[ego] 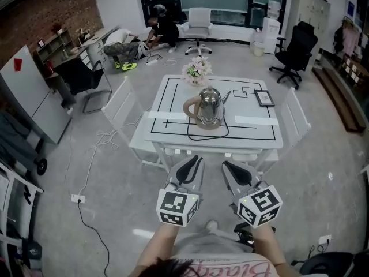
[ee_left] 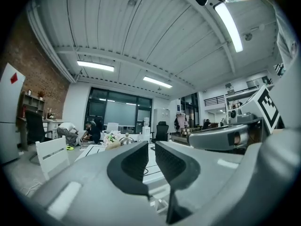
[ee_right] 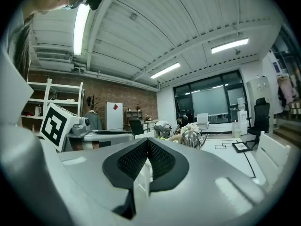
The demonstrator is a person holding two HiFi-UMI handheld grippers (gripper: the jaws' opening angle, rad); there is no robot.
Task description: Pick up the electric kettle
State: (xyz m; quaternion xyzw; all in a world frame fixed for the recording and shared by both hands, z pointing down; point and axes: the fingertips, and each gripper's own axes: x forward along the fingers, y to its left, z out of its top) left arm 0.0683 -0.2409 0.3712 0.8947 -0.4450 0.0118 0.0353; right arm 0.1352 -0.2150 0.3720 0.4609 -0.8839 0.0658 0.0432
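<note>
My left gripper (ego: 192, 165) has its jaws a narrow slit apart and my right gripper (ego: 235, 171) has its jaws pressed together. Both are empty and well short of the white table (ego: 259, 134). The electric kettle (ego: 210, 104) stands at the table's middle, in front of the flowers (ego: 197, 70). If I reach in without opening wider, I'd likely knock it instead of gripping its handle (ego: 188, 109). Its looped cord (ego: 207, 137) could snag as I lift.

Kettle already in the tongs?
No, the electric kettle stands on the white table, while the left tongs and right tongs hang short of the table, holding nothing.
</note>
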